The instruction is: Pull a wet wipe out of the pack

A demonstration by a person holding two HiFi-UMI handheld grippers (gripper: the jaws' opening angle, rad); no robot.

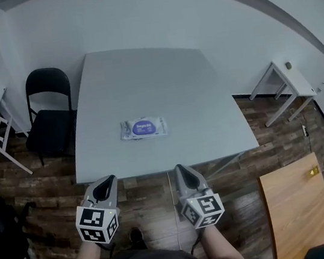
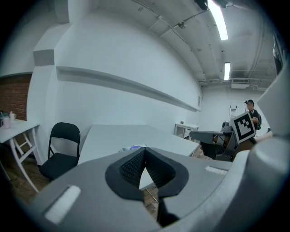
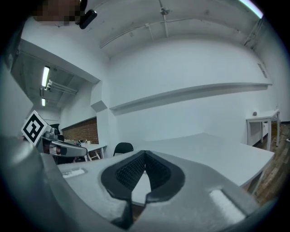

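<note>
A pack of wet wipes (image 1: 143, 128) lay flat near the middle of a pale grey table (image 1: 141, 74). The left gripper (image 1: 109, 179) and the right gripper (image 1: 179, 167) hung side by side just short of the table's near edge, well apart from the pack, each with jaws pressed together on nothing. A black chair (image 1: 51, 113) stood at the table's left.

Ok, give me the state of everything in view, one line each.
Wipe pack: lying flat on the table, no wipe sticking out.
Left gripper: shut, empty, short of the table.
Right gripper: shut, empty, short of the table.
Black chair: upright, nobody on it, beside the table's left edge.
</note>
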